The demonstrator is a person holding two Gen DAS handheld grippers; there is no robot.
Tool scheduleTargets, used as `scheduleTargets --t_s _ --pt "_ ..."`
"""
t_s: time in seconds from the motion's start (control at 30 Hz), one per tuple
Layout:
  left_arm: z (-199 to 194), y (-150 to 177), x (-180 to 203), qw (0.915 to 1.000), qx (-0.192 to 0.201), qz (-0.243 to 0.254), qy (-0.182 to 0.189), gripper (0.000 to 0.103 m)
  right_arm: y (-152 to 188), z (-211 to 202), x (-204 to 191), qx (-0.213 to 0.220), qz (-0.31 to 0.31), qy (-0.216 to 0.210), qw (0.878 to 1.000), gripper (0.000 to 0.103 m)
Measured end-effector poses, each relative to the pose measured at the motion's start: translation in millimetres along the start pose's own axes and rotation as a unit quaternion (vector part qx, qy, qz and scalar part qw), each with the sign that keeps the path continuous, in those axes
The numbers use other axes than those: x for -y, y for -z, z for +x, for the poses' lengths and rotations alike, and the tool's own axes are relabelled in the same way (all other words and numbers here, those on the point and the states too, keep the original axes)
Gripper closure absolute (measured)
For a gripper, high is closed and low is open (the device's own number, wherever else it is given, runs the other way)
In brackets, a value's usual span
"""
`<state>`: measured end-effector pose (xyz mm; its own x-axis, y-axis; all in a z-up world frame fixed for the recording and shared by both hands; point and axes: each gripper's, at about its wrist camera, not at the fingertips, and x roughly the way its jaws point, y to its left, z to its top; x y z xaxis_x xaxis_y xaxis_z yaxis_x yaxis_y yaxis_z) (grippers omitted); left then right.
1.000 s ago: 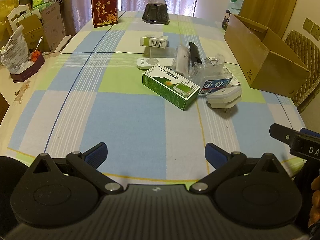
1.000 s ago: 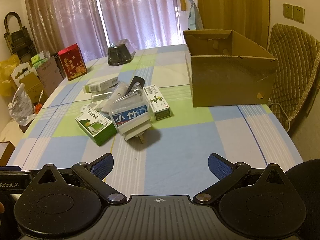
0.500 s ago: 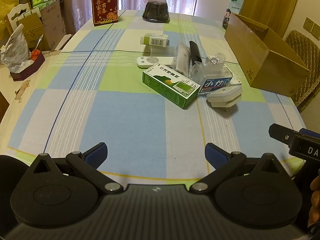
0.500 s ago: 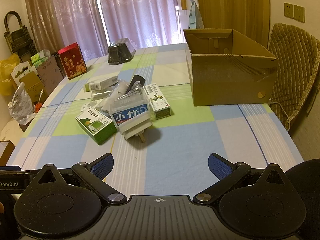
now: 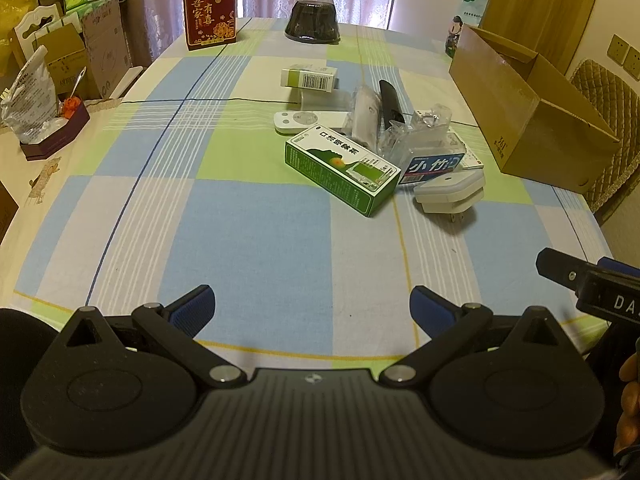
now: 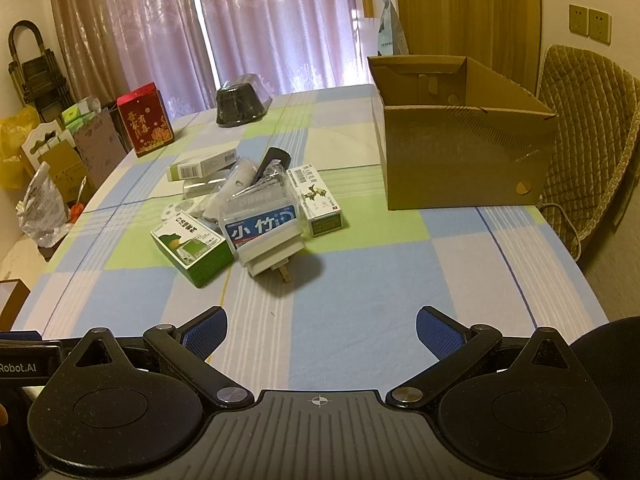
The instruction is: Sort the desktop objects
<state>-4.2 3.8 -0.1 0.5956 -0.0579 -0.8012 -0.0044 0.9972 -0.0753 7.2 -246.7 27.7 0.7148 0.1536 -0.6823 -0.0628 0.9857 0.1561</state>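
Observation:
A heap of small items lies mid-table: a green box (image 5: 342, 168) (image 6: 192, 246), a white plug adapter (image 5: 450, 191) (image 6: 270, 254), a blue-labelled clear pack (image 5: 434, 164) (image 6: 260, 224), a white remote (image 5: 306, 120), a black remote (image 5: 390, 98) (image 6: 272, 160) and a white-green carton (image 5: 310, 79) (image 6: 204, 166). An open cardboard box (image 5: 520, 112) (image 6: 460, 144) stands to the right of them. My left gripper (image 5: 312, 306) hovers open near the front edge, well short of the heap. My right gripper (image 6: 320, 328) is open too, with nothing between its fingers; its body (image 5: 592, 284) shows at the left view's right edge.
A red gift box (image 5: 210, 10) (image 6: 146, 120) and a dark domed container (image 5: 312, 24) (image 6: 240, 104) stand at the far end. Clutter on a side table (image 5: 44, 120) lines the left; a padded chair (image 6: 588, 152) sits right of the checked tablecloth (image 5: 248, 240).
Both grippers have edged slightly forward toward the heap; the objects sit a little nearer in view. Nothing was grasped or moved.

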Motion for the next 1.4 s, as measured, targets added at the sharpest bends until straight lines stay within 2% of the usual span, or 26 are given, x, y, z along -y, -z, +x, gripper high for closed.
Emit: scheduleTargets --t_s 0.83,1.1,1.23,1.3,1.4 --pt "1.5 -0.1 -1.4 1.0000 -0.002 -0.005 0.000 0.001 0.3 3.2 1.2 -0.004 0.002 0.000 1.000 0.000" --pt "-0.4 -8.3 -7.2 0.9997 0.000 -0.021 0.013 0.001 -9.0 4.1 6.9 -0.004 0.028 -0.021 0.999 0.000" --pt "2.0 -19.3 -10.0 0.9995 0.005 -0.022 0.023 0.001 -20.6 9.5 1.9 0.002 0.008 -0.035 0.999 0.000" --pt "6.5 -26.3 -11.2 0.9996 0.007 -0.017 0.023 0.001 -28.1 17.6 -3.4 0.006 -0.022 -0.044 0.999 0.000" --pt "15.4 -38.1 -12.5 0.9997 0.013 0.001 0.020 0.001 -38.1 40.8 -11.2 -0.010 -0.086 -0.055 0.995 0.000"
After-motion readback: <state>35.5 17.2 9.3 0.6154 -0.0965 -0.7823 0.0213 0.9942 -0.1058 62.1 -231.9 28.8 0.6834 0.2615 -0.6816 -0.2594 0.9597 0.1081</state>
